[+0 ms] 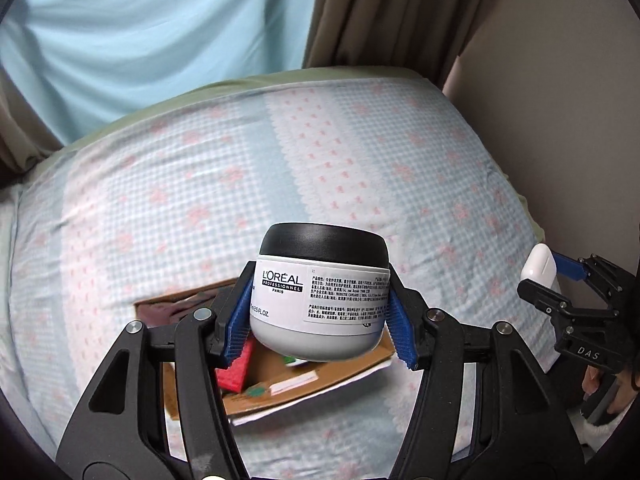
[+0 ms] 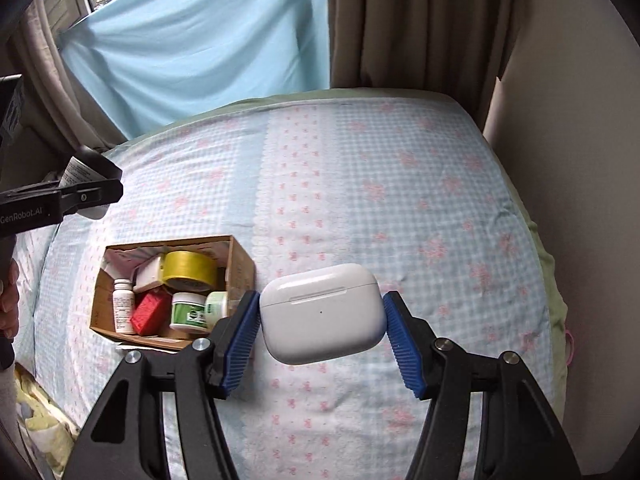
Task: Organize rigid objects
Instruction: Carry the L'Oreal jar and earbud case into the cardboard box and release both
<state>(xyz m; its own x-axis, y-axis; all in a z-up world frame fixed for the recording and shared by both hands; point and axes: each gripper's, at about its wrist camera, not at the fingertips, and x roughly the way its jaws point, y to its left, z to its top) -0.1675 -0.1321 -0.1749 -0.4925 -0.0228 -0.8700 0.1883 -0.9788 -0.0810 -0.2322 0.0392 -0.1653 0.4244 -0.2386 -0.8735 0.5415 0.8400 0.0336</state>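
L'ORÉAL PROFESSIONNEL PARIS jar (image 1: pixel 322 298) in left gripper (image 1: pixel 320 318)

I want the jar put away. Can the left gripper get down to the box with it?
Probably yes. The left gripper holds the jar right above the open cardboard box, nothing between, though the box looks crowded.

- Left gripper (image 1: pixel 322 318): black skeletal linkage arms, silver pivot screws, ribbed blue finger pads (image 1: pixel 401 334).
- Right gripper (image 2: pixel 322 338): identical build; housing lettered "DAS".
- Bare-skinned hand (image 1: pixel 596 384).
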